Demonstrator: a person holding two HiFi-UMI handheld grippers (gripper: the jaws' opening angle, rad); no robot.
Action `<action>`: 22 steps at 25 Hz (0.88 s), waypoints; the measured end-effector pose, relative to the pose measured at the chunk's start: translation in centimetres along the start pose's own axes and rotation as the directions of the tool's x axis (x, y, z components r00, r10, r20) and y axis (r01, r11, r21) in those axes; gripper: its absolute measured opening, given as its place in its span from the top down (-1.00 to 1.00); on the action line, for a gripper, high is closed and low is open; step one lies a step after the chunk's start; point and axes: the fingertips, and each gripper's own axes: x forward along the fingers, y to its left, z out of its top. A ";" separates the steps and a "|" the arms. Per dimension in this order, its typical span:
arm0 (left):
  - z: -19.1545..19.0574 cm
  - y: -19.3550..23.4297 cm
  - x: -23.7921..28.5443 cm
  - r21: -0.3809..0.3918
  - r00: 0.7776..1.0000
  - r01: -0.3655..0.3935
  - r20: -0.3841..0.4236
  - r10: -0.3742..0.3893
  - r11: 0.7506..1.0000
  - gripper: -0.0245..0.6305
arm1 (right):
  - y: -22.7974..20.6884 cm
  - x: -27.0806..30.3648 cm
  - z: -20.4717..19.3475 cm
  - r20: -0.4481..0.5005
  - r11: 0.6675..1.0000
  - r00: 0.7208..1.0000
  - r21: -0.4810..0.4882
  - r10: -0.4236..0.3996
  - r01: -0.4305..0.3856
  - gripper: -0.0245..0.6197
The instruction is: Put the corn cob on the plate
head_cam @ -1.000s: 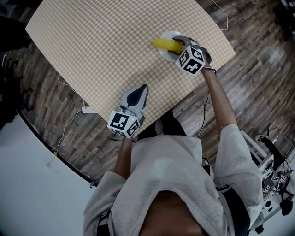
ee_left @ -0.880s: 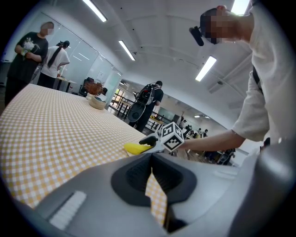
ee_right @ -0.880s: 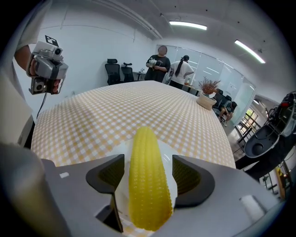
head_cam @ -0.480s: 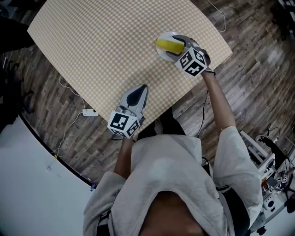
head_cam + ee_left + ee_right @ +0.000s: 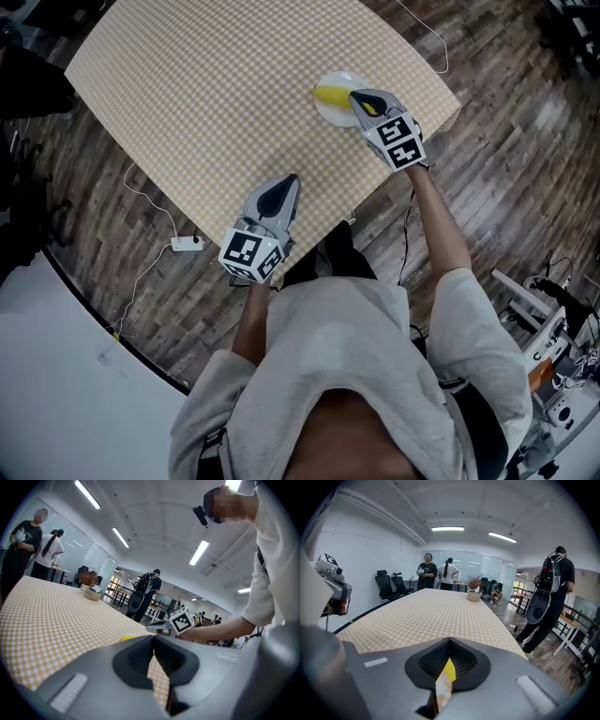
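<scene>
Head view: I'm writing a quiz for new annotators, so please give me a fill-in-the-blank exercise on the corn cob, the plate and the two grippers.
1. The right gripper hovers above the white plate with its jaws ____.
2. On that plate lies a corn cob coloured ____.
3. The left gripper, over the checked tablecloth and apart from the plate, holds ____.
Missing words: shut; yellow; nothing.
</scene>
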 end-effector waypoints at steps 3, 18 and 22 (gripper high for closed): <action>0.1 -0.5 -0.8 0.005 1.000 0.014 0.009 -0.014 1.000 0.90 | 0.8 -1.8 0.7 0.030 0.999 0.999 0.049 -0.019 0.017 0.92; 6.1 -5.0 -6.3 0.147 0.977 0.154 0.123 -0.172 0.977 0.90 | 13.9 -19.0 8.8 0.317 0.958 0.921 0.244 -0.225 0.150 0.93; 5.9 -7.5 -7.5 0.167 0.975 0.167 0.122 -0.188 0.972 0.90 | 16.4 -23.0 8.2 0.343 0.952 0.905 0.256 -0.251 0.167 0.93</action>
